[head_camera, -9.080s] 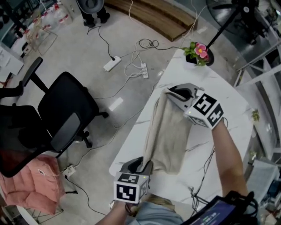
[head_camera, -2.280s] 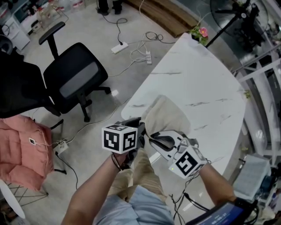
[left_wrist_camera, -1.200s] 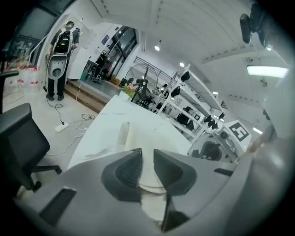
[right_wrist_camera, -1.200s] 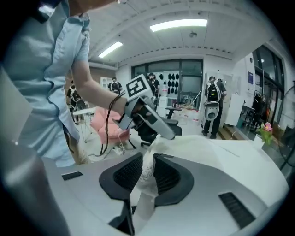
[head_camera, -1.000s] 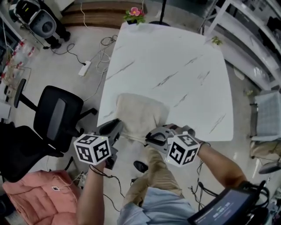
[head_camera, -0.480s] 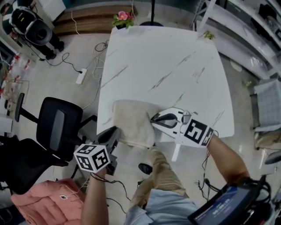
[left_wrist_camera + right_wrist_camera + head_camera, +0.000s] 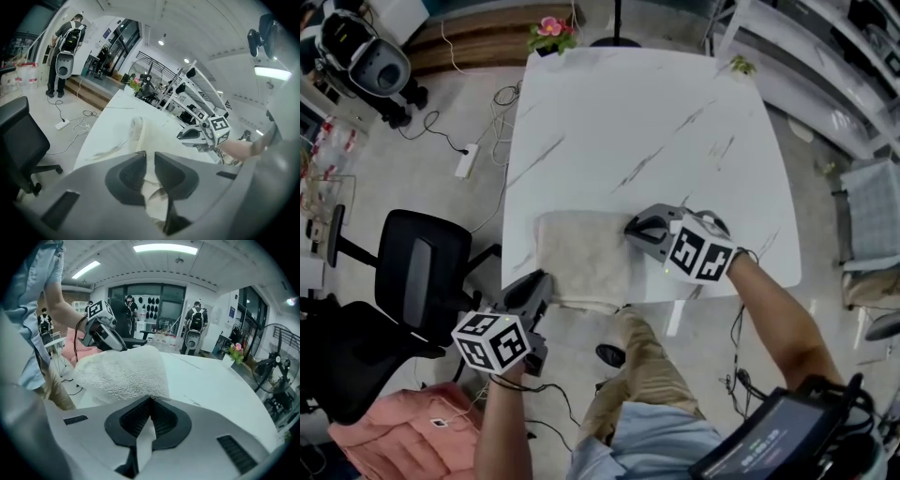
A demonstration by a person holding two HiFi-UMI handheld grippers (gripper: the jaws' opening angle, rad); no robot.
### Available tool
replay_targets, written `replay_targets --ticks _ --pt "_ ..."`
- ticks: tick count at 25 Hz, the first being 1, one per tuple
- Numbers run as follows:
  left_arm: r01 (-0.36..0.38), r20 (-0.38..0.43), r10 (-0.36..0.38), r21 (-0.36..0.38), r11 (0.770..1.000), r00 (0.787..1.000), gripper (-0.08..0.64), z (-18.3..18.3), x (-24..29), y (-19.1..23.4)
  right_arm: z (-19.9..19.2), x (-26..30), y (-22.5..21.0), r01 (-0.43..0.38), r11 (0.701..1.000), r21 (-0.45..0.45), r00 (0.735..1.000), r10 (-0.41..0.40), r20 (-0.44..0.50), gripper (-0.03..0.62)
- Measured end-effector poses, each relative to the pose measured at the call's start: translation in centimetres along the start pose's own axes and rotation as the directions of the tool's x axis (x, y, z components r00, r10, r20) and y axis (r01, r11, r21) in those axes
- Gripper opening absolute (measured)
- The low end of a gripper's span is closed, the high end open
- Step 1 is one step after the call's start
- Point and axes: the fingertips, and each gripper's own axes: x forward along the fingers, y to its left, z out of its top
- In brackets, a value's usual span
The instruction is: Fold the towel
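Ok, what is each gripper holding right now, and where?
Left gripper pinches the towel at its near left corner. Right gripper is shut, nothing between its jaws.

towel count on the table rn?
1. A cream towel, folded, lies at the table's near-left corner; the left gripper grips its near edge; the right gripper, jaws shut, is at its right edge. No second one visible.
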Motion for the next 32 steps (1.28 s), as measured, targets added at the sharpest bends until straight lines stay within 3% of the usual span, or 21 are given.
replay_targets --ticks 2,4,6,8,10,13,19,21,22,24,26,28,30,32 --pt "-0.001 0.001 0.001 -0.003 1.0 1.0 0.06 -0.1 0.1 0.1 1.6 -1.8 0.2 0.048 0.999 0.004 0.999 -0.048 0.006 0.016" --pt "0.001 0.003 -0.001 -0.007 1.0 1.0 0.06 -0.2 0.0 0.2 3.5 -3.6 1.3 0.08 0.994 0.068 0.994 -0.085 0.063 0.015" --pt "0.002 0.006 -0.002 -0.01 1.0 1.0 0.06 -0.2 -0.1 0.2 5.4 -4.3 4.0 0.035 0.995 0.089 0.988 -0.047 0.145 0.015" --pt "0.005 0.007 -0.005 -0.007 1.0 1.0 0.06 -0.1 -0.1 0.3 6.1 -3.6 7.5 -0.053 0.998 0.039 0.982 0.045 0.181 0.015" --pt "0.008 -0.001 -0.008 0.002 1.0 1.0 0.06 -0.1 -0.2 0.4 4.4 -1.9 10.2 -0.112 0.994 -0.015 0.986 0.113 0.126 0.015" --pt "0.036 -0.015 -0.035 0.027 0.999 0.999 0.066 -0.4 -0.3 0.6 1.2 -0.5 11.3 -0.126 0.992 -0.019 0.991 0.126 0.037 0.014" --pt "0.083 -0.023 -0.082 0.081 0.993 0.996 0.073 -0.3 -0.7 0.1 1.1 -0.6 11.0 -0.131 0.991 0.02 0.989 0.129 0.069 0.015" --pt "0.13 -0.021 -0.128 0.122 0.984 0.992 0.152 0.1 -1.8 -0.7 1.6 -1.5 10.8 -0.127 0.988 0.093 0.986 0.115 0.123 0.022" --pt "0.153 -0.018 -0.152 0.137 0.979 0.988 0.215 0.2 -2.8 -1.0 1.8 -2.1 10.6 -0.12 0.983 0.141 0.984 0.098 0.151 0.035" --pt "0.164 0.004 -0.167 0.148 0.975 0.986 0.245 0.3 -5.4 -0.7 2.0 -3.7 9.8 -0.094 0.969 0.23 0.979 0.047 0.201 0.038" --pt "0.115 0.071 -0.126 0.146 0.983 0.989 0.244 1.2 -8.5 0.1 1.9 -5.8 8.3 -0.038 0.948 0.315 0.97 -0.041 0.239 0.041" --pt "0.026 0.188 -0.054 0.148 0.989 0.981 0.231 3.4 -11.8 0.4 1.9 -8.4 6.2 0.045 0.916 0.399 0.952 -0.16 0.26 0.043" --pt "-0.061 0.322 0.01 0.149 0.987 0.947 0.196 6.3 -15.4 -0.8 3.0 -11.0 4.3 0.123 0.88 0.458 0.922 -0.273 0.276 0.047" --pt "-0.124 0.446 0.041 0.16 0.979 0.894 0.15 9.2 -18.9 -3.6 5.8 -13.6 2.8 0.175 0.863 0.475 0.881 -0.352 0.316 0.049"
